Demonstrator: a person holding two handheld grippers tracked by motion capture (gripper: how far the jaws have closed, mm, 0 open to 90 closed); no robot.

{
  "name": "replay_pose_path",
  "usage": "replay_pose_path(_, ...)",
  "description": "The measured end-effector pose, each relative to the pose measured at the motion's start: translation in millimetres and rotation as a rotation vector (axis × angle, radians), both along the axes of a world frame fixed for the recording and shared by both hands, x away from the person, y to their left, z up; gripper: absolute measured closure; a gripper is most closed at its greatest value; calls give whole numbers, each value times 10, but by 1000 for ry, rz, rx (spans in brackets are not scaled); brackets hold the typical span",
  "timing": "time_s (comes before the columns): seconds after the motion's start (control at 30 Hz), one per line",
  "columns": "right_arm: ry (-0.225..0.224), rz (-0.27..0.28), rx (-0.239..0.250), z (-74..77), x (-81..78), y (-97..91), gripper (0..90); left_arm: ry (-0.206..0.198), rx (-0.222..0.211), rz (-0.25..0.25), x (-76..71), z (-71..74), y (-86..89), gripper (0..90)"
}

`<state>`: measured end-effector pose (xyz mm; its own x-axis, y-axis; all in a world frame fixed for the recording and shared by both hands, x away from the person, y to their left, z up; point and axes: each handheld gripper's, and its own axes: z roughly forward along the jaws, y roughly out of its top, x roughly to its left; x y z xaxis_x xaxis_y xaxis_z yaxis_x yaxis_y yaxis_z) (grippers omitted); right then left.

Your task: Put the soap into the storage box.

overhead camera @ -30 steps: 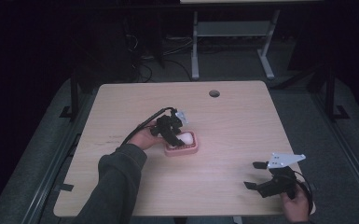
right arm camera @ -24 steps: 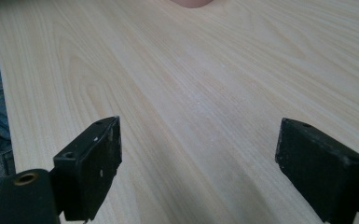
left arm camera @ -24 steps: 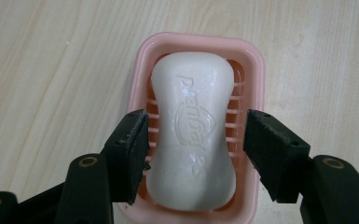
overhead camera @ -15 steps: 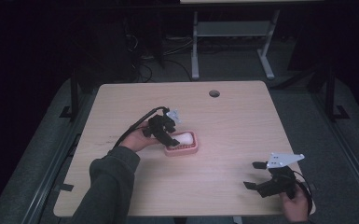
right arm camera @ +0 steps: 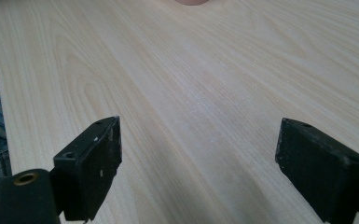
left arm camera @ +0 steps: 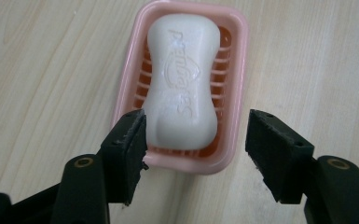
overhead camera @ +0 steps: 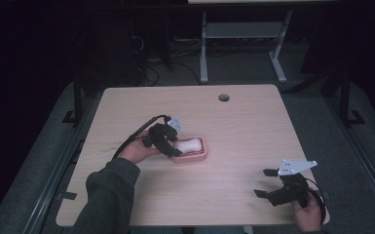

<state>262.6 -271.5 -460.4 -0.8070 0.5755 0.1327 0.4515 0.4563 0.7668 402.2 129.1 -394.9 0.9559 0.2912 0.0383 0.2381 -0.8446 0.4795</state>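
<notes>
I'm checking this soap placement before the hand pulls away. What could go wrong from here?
1. The left tool has just been opening, its jaws apart around the near end of the soap. One jaw sits right at the soap dish rim; pulling back could catch it and drag the light dish.
2. The soap may be slick, so a nudge could slide it out.
3. The right tool rests open near the table edge, close to slipping off.

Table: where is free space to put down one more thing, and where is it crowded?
Bare wood lies between the soap dish and the right gripper, and from the dish to the far edge of the table. Crowded only where the left gripper meets the dish.
</notes>
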Motion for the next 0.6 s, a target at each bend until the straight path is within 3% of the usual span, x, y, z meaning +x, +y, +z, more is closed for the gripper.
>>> replay_pose_path(0.3,5,-4,-3,-11,-1,-7,142,0,-35,-6,-69,28,55,362)
replay_pose_path(0.6,11,-11,-2,-17,1,-1,142,-16,-27,-4,-122,30,93,346)
